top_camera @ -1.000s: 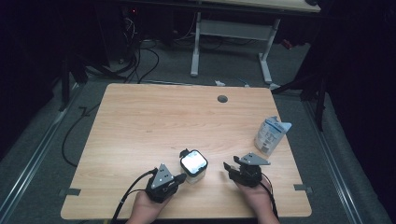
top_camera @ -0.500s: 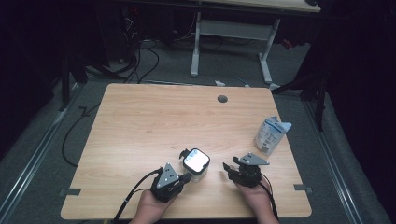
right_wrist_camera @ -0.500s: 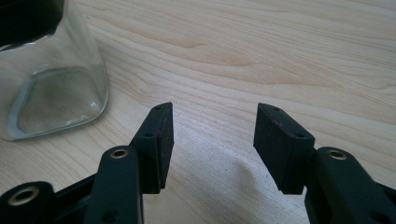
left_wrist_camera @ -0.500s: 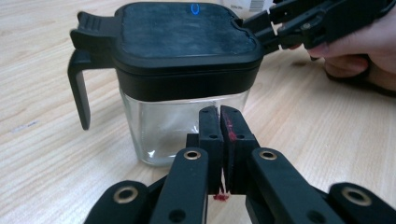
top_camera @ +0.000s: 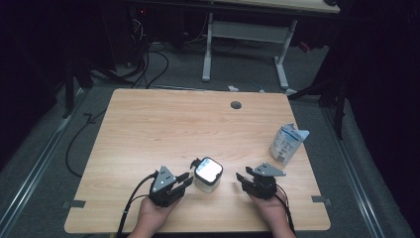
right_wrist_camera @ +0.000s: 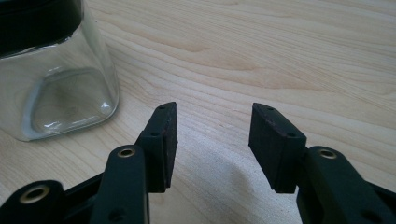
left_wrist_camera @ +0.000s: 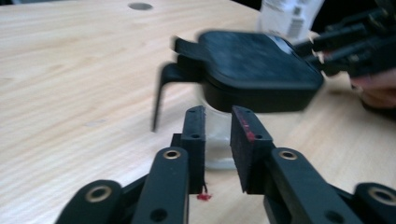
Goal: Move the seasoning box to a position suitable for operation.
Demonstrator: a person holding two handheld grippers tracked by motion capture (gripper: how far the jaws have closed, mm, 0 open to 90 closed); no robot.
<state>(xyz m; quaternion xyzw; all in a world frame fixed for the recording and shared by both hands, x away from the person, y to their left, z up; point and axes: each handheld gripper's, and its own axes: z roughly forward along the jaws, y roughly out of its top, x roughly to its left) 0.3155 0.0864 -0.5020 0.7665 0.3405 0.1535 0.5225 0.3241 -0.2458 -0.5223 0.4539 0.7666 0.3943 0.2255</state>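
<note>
Overhead light is brightening the wooden table [top_camera: 163,124] while the surrounding floor is sinking into darkness. Glare is whitening the glass jar [top_camera: 207,174] lid. In the left gripper view, motion blur is smearing that lid.

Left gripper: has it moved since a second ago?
Yes. In the high view the left gripper has backed off the jar toward the table's near edge, its jaws just opening, nothing between them.
</note>
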